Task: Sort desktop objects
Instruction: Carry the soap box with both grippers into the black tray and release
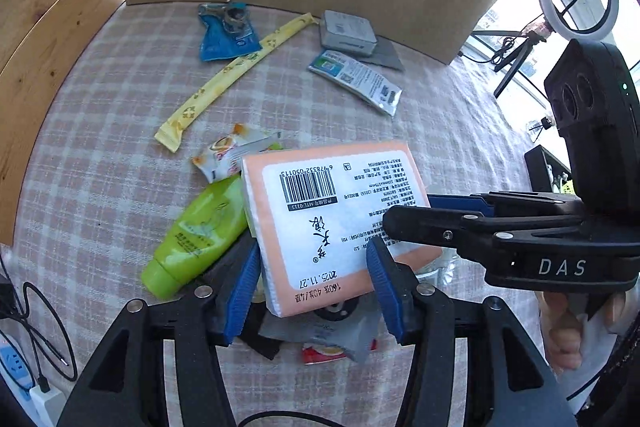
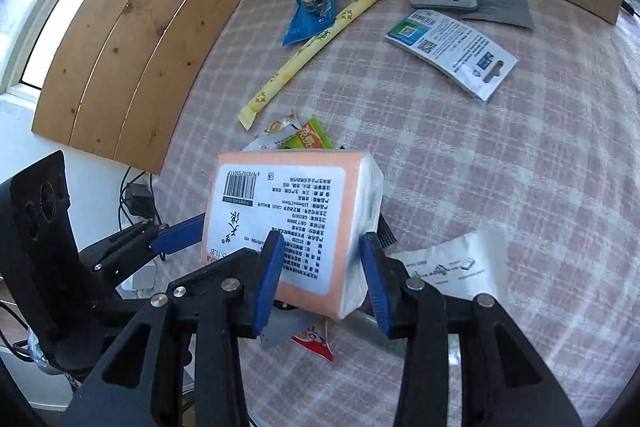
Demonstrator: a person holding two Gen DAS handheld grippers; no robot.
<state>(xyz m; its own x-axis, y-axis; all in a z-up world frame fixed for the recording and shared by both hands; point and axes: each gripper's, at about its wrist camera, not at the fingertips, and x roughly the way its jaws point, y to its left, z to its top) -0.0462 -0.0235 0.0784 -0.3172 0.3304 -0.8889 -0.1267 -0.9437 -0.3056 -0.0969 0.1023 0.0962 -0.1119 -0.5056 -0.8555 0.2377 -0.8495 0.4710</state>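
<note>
A peach and white tissue pack (image 1: 336,219) is held above the checked tablecloth, tilted, label side up. My left gripper (image 1: 314,267) is shut on its near end, blue pads on both sides. My right gripper (image 2: 320,267) is shut on the same pack (image 2: 292,223) from the other side; it shows in the left wrist view (image 1: 412,211) reaching in from the right. Under the pack lie a green tube (image 1: 200,231), snack wrappers (image 1: 232,151) and a red and grey packet (image 1: 332,343).
At the back of the table lie a blue packet with a metal part (image 1: 226,33), a long yellow sleeve (image 1: 236,71), a grey box (image 1: 348,33) and a white card pack (image 1: 356,79). A white paper (image 2: 456,267) lies right. Cardboard wall behind; cables and a power strip (image 1: 16,363) left.
</note>
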